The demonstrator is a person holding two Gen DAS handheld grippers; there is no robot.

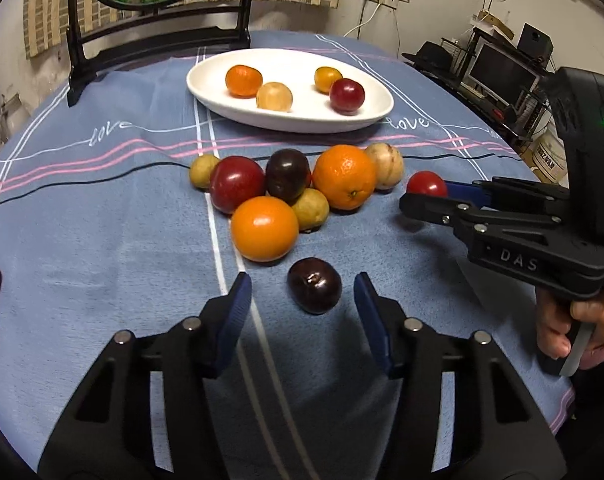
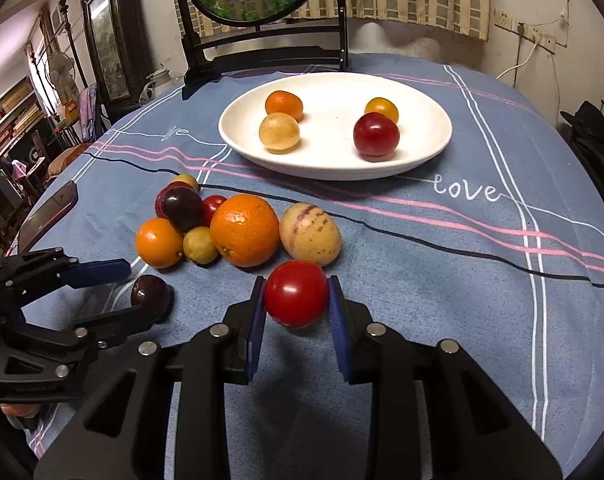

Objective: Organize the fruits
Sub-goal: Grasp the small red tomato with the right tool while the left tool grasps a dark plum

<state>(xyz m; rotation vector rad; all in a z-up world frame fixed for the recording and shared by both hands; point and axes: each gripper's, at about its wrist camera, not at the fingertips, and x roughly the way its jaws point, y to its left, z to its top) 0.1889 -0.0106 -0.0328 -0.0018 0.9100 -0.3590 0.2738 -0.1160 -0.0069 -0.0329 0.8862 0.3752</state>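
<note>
A dark plum [image 1: 314, 285] lies on the blue tablecloth between the pads of my left gripper [image 1: 302, 282], with a gap on each side, so this gripper is open. My right gripper [image 2: 296, 285] is shut on a red tomato [image 2: 296, 294] and holds it just above the cloth. In the left wrist view the right gripper [image 1: 425, 195] sits to the right of the fruit pile [image 1: 286, 188]. The pile holds oranges, plums, small yellow fruits and a striped pale melon [image 2: 309, 234]. A white plate [image 2: 238, 140] behind it carries several fruits.
A black mirror stand [image 2: 262, 60] rises behind the plate. A phone [image 2: 48, 210] lies near the table's left edge. A hand [image 1: 573, 332] grips the right gripper's handle. Shelves and a monitor [image 1: 501, 72] stand beyond the table on the right.
</note>
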